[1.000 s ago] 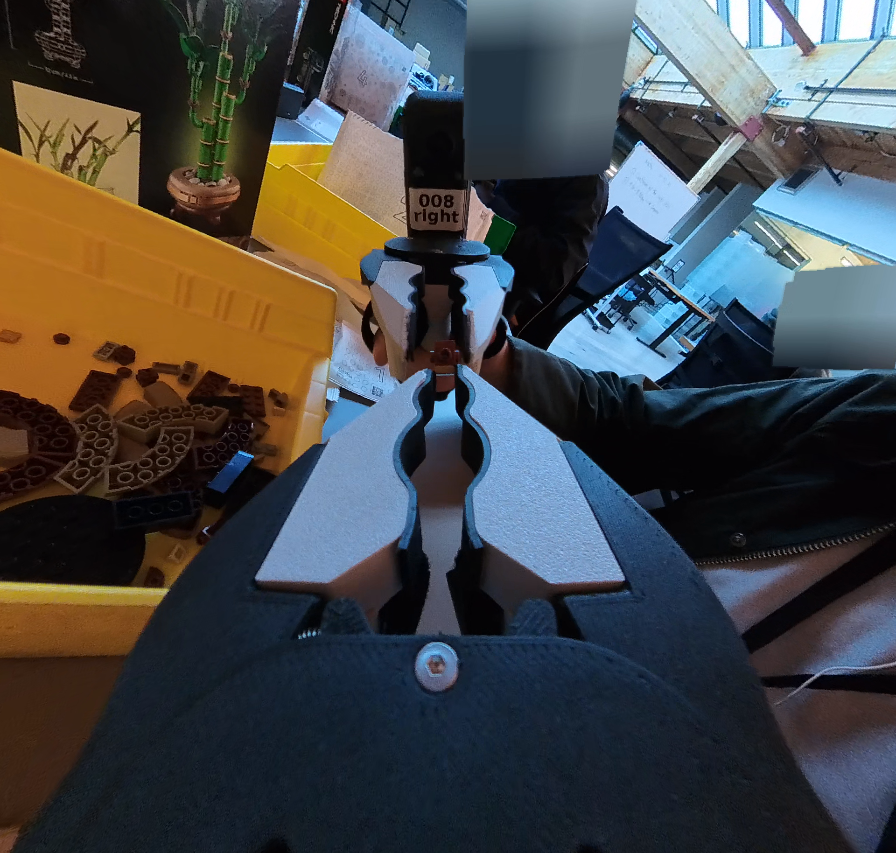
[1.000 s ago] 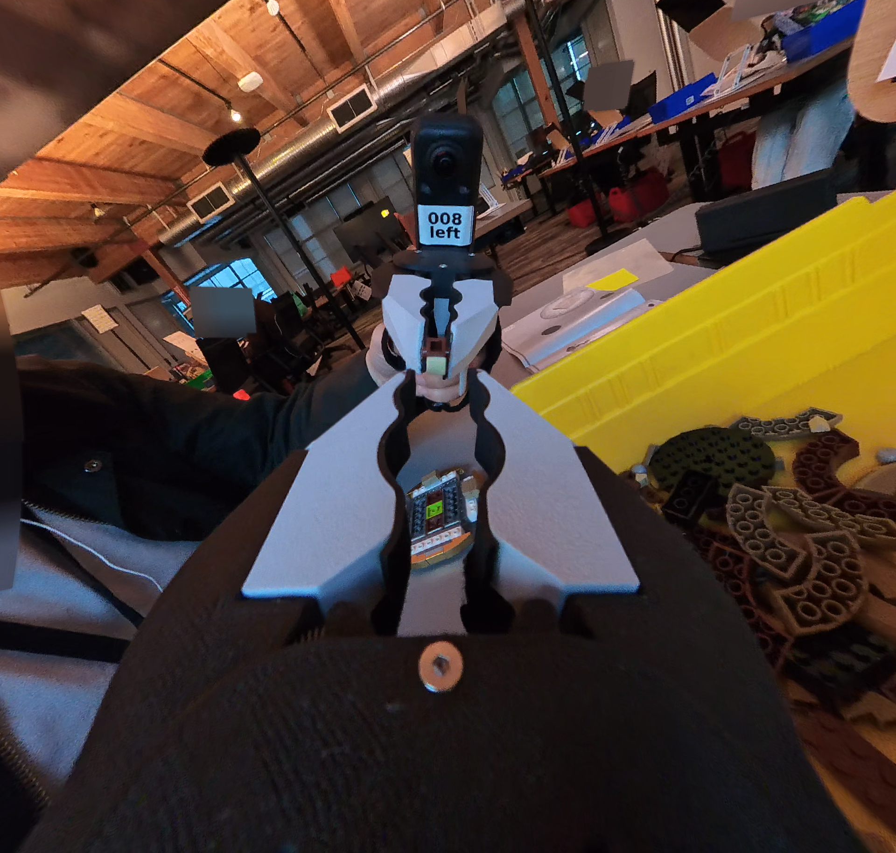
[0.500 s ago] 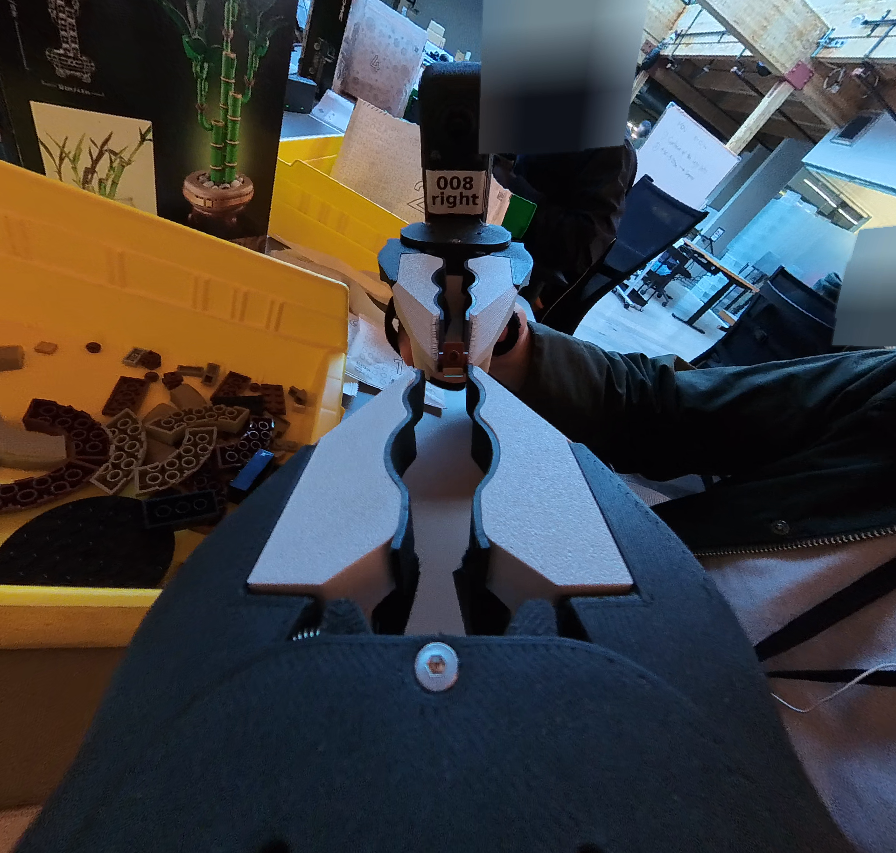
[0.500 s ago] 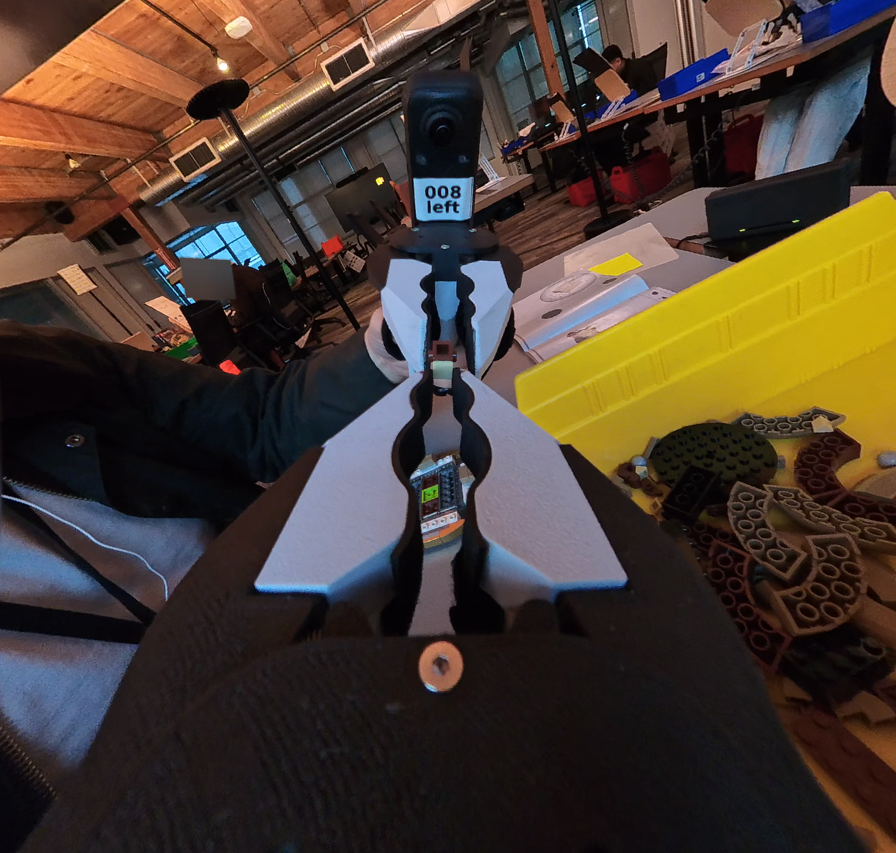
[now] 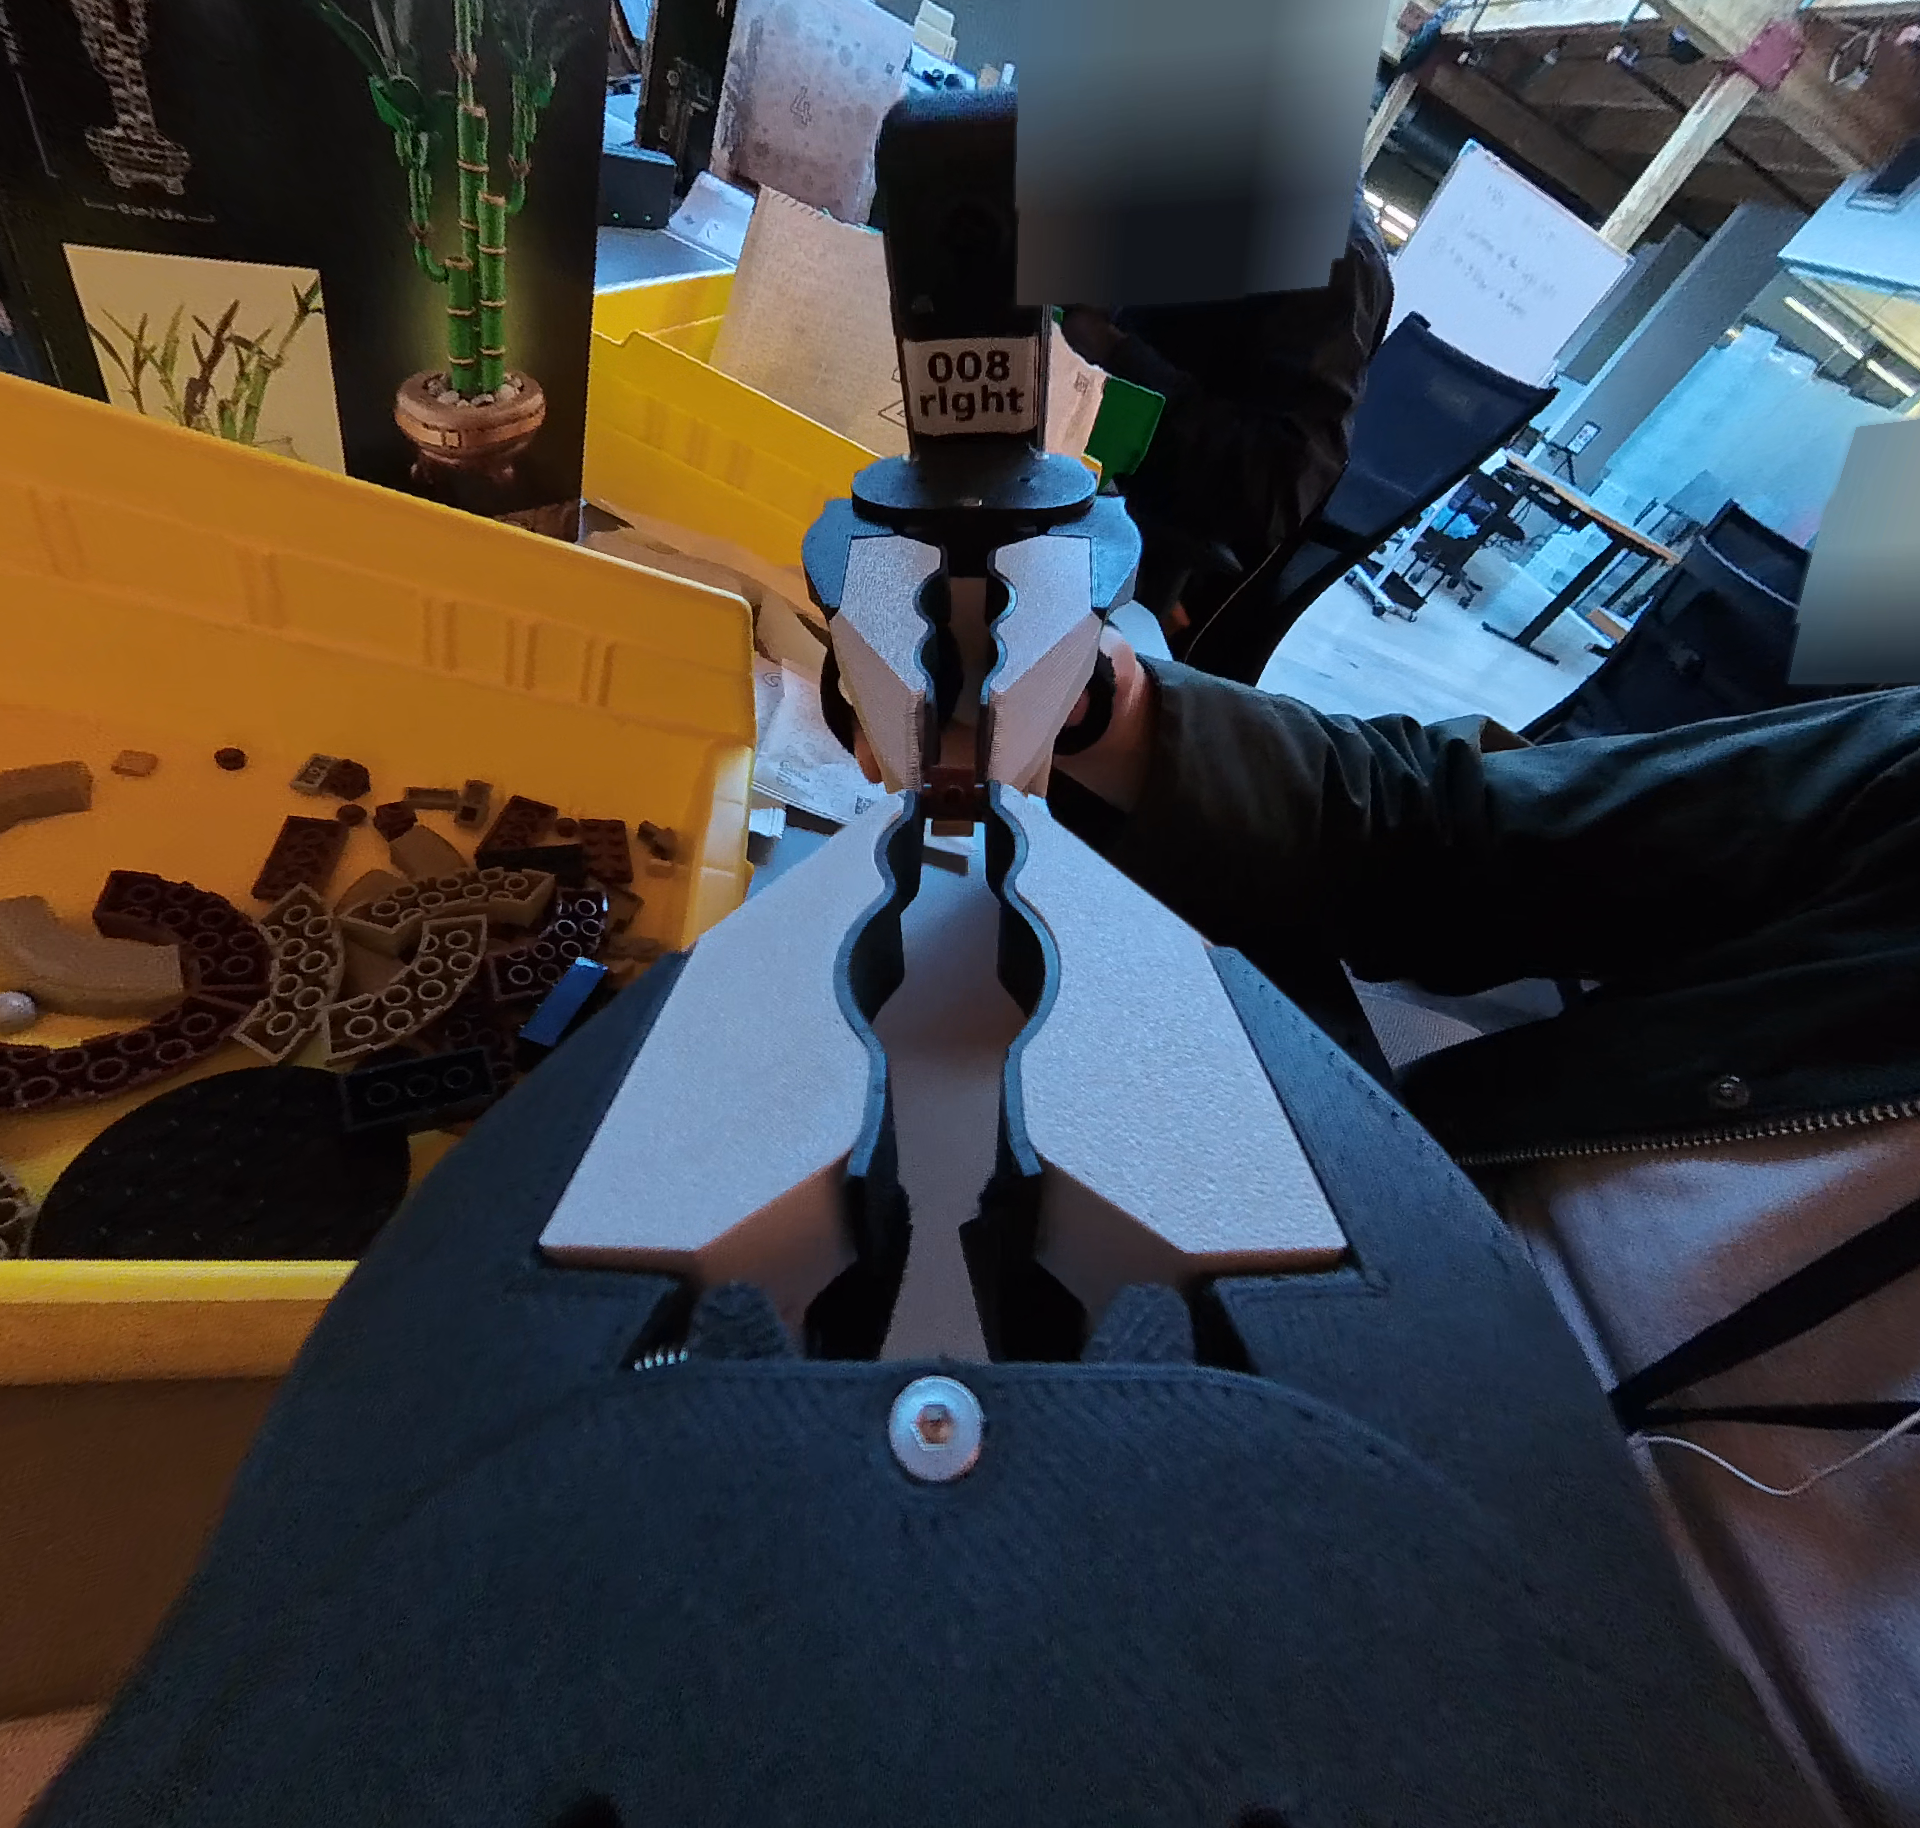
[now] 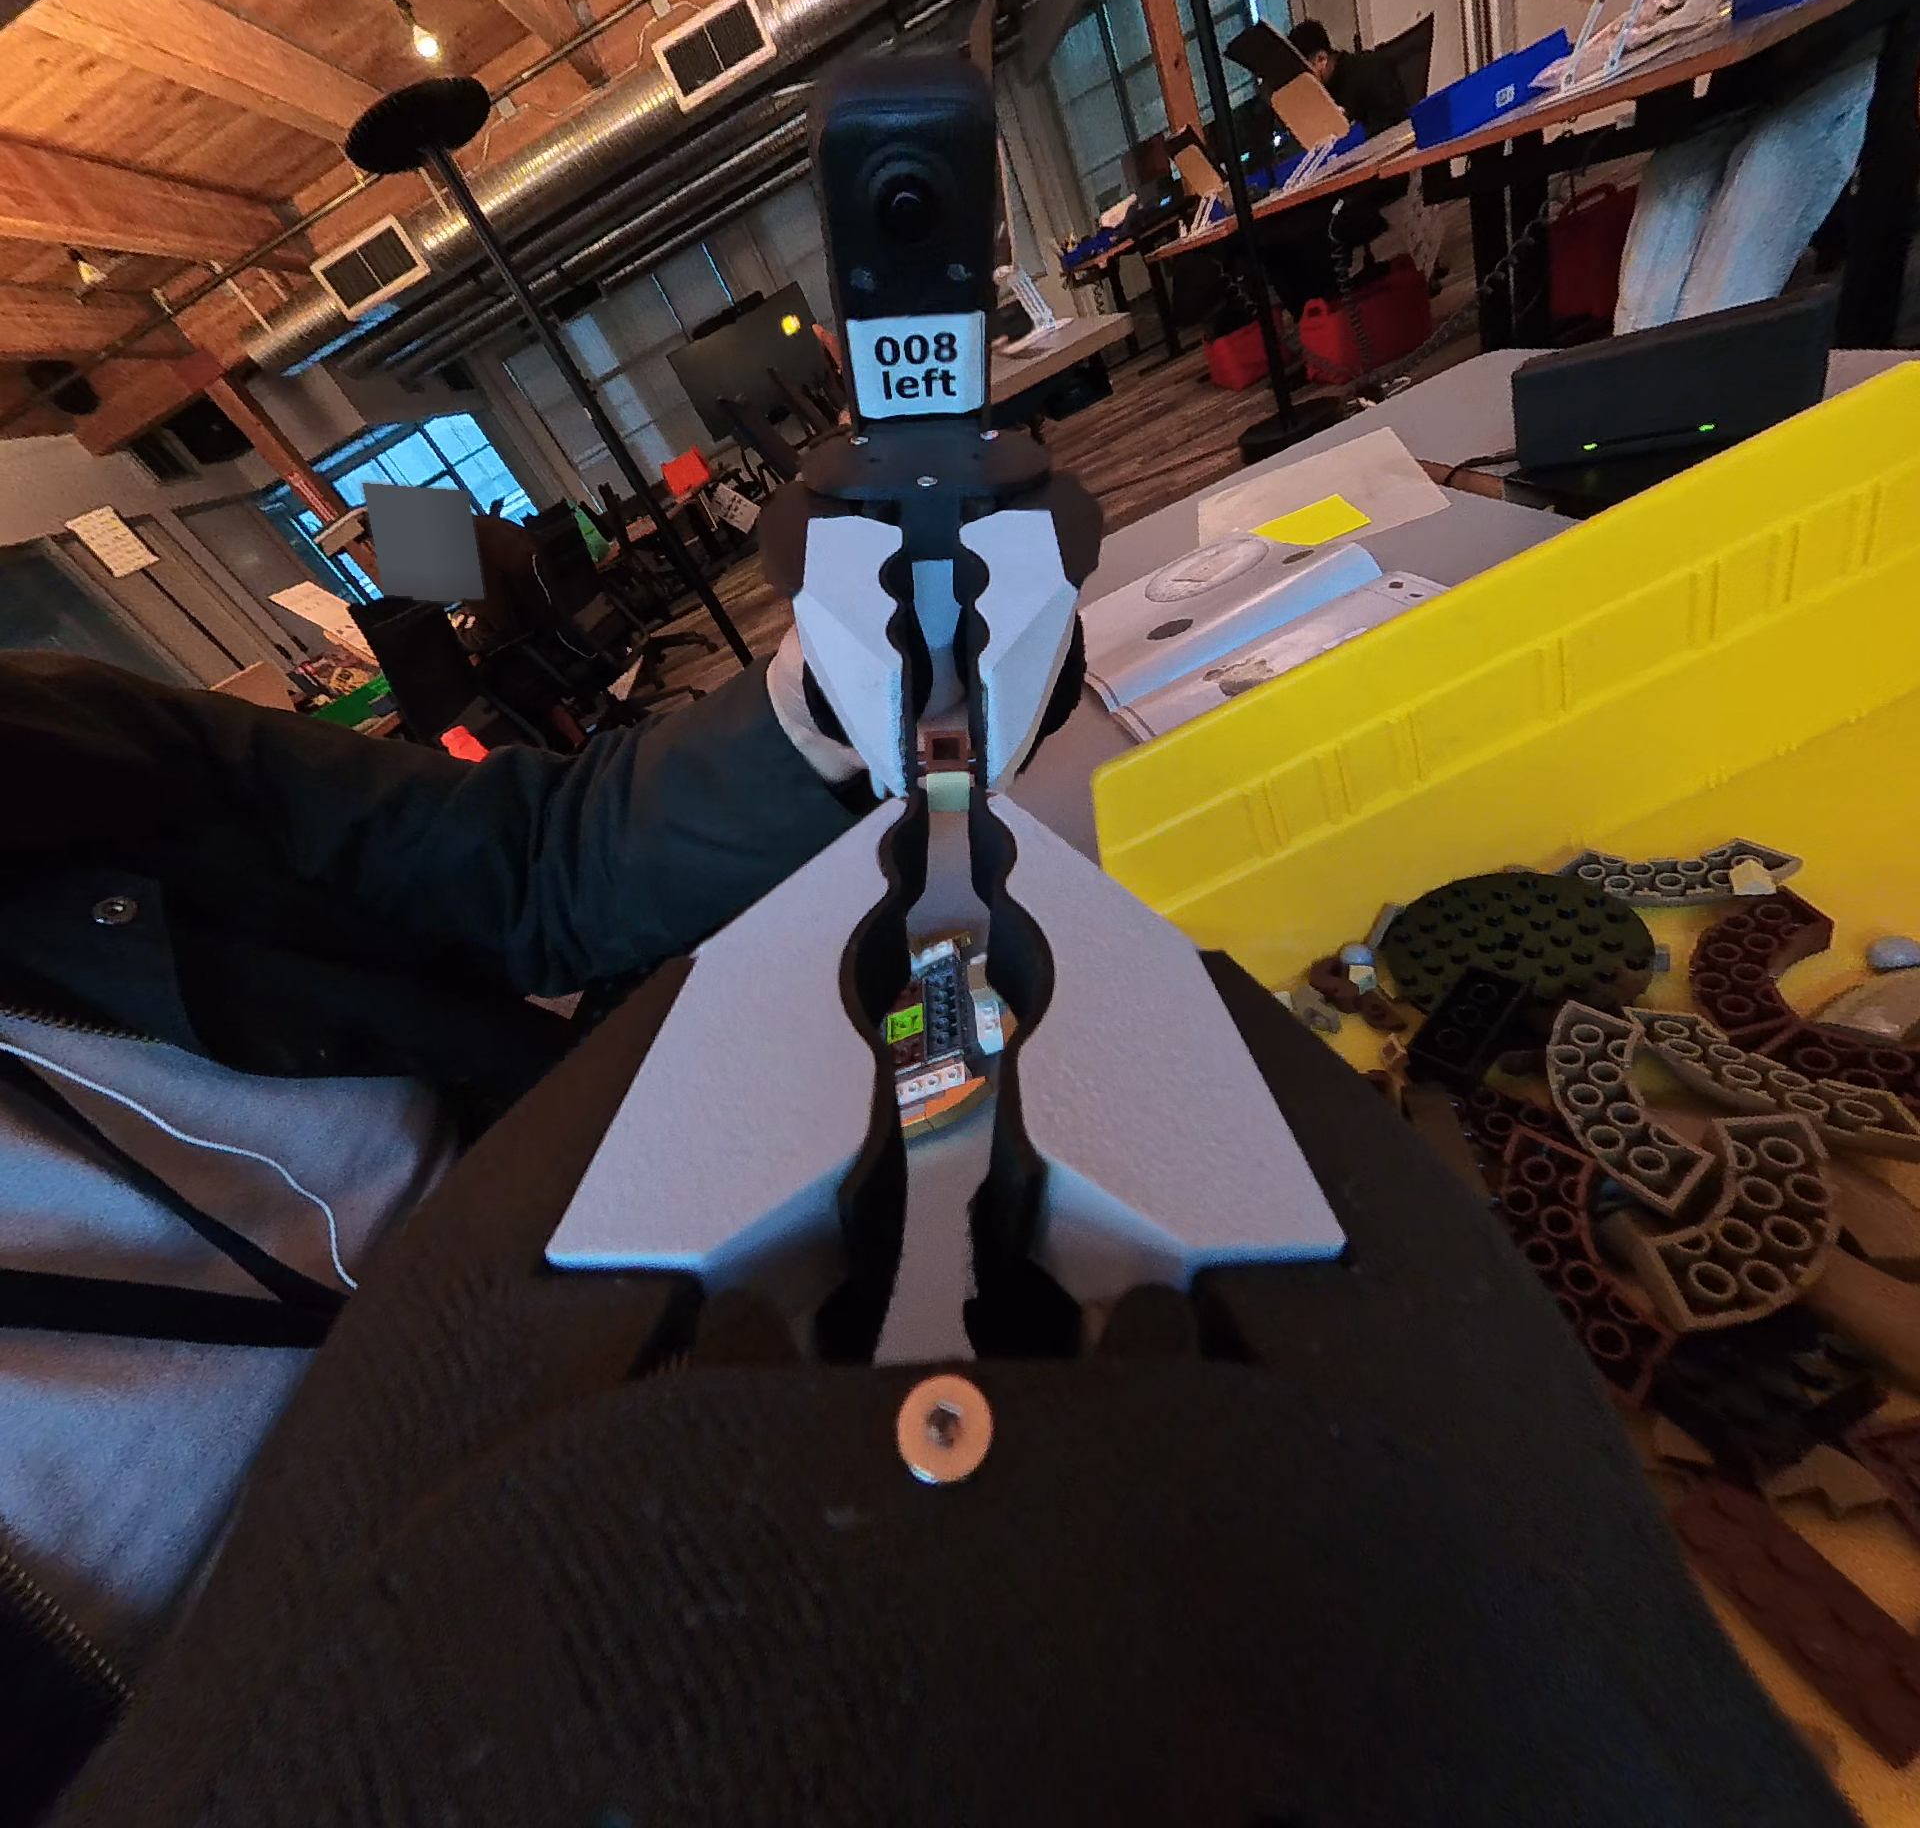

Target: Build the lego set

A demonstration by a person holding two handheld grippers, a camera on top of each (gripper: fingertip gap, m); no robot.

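Note:
My two grippers meet tip to tip in the air, beside the yellow bin point(image 5: 416, 635). My left gripper point(image 5: 951, 814) is shut on a small brown piece point(image 5: 951, 799); it also shows in the right wrist view point(image 6: 943, 748). My right gripper point(image 6: 945, 804) is closed on the cream end point(image 6: 945, 793) of that piece. In the left wrist view the right gripper point(image 5: 954, 772) faces me. A small partly built model point(image 6: 935, 1040) with green, grey and tan parts shows below, through the gap between the right fingers.
The yellow bin point(image 6: 1455, 739) holds several loose brown and grey curved bricks point(image 5: 395, 957) point(image 6: 1662, 1103) and a black round plate point(image 5: 208, 1165). The set's box point(image 5: 312, 168) stands behind it. An open booklet point(image 6: 1247, 594) lies on the table. A person's dark sleeves point(image 5: 1455, 822) reach in. Both grippers' tips are close together, under 4 cm apart.
The two grippers have come together. The right gripper was open a second ago and has closed on the cream end of the piece that the left gripper holds.

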